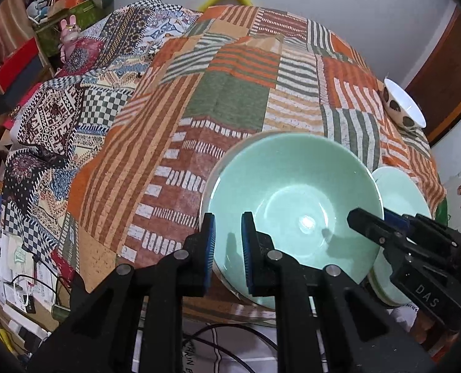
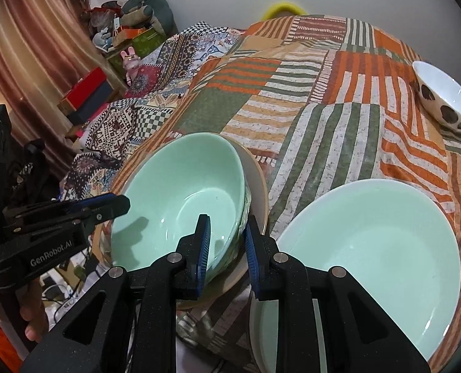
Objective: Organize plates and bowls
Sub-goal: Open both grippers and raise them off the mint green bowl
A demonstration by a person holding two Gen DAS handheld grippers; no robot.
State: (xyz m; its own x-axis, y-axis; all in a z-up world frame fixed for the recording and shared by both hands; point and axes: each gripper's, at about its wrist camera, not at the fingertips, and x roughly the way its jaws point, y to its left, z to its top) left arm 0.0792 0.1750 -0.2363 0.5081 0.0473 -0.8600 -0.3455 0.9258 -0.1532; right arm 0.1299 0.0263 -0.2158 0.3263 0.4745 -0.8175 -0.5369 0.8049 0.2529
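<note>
Both grippers clamp the rim of one pale green bowl [image 1: 292, 214] from opposite sides. Left gripper [image 1: 228, 248]: jaws nearly closed, one blue pad outside the bowl wall and one inside, at the bowl's near left rim. Right gripper [image 2: 227, 248]: jaws nearly closed in the same manner, one pad inside the bowl and one outside, at its near right rim.

Location of the bowl: near edge of a table covered with a striped patchwork cloth [image 1: 230, 93]. In the right wrist view the bowl appears to sit inside a second, cream-coloured bowl [image 2: 258, 186]; whether the two touch cannot be determined.

A pale green plate [image 2: 385, 242] lies just beside the bowl on its right, at the same table edge. A white bowl with dark spots [image 2: 444, 102] stands well apart, at the far right of the cloth.

A hand [image 2: 33, 317] grips the left gripper's handle.
</note>
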